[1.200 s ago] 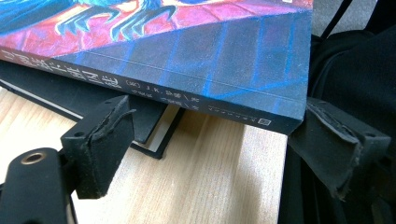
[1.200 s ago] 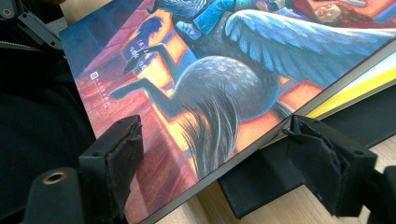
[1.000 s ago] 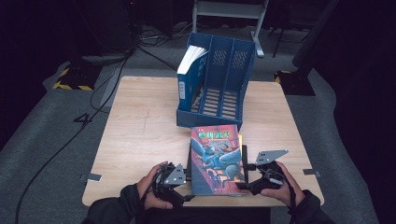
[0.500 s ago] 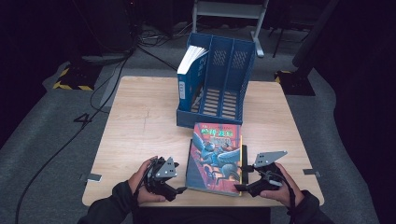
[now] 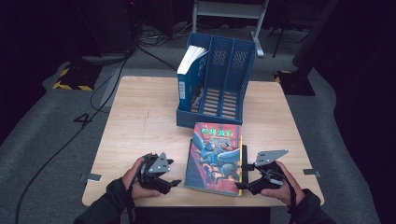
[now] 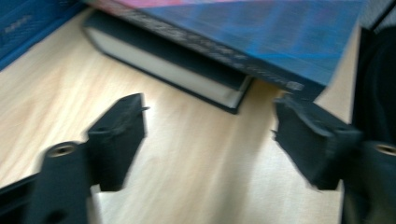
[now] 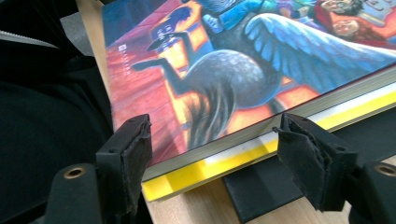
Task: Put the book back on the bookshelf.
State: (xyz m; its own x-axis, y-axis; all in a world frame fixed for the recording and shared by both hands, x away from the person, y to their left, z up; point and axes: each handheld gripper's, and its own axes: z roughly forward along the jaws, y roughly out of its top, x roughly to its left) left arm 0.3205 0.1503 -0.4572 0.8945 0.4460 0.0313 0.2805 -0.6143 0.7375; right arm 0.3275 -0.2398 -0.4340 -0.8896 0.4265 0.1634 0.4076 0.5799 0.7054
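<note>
Left hand-held gripper (image 5: 173, 183): at the desk's near edge, just left of the book; jaws apart with nothing between them, just been narrowing; in the left gripper view (image 6: 208, 135) only bare wood between the pads, book corner a little ahead.
Left hand (image 5: 135, 179): wrapped round the gripper body, sleeve coming in from the bottom edge.
Right hand-held gripper (image 5: 243, 185): at the book's near right corner; jaws spread, just been narrowing; in the right gripper view (image 7: 212, 154) the book's edge lies between the pads, left pad close by the cover's corner, right pad clear of it, no squeeze visible.
Right hand (image 5: 279, 183): behind the gripper, near the desk's front right edge.
Book (image 5: 215, 156): flat on the desk near the front, cover up, blue and red artwork with a winged creature; yellow strip along its right side; a dark flat piece lies under that side.
Desk (image 5: 140, 121): pale wood, square.
Rack (image 5: 233, 74): blue, slotted, upright at the far middle of the desk, just beyond the book's far end.
Blue book (image 5: 190, 77): upright in the rack's leftmost slot, white pages on top.
</note>
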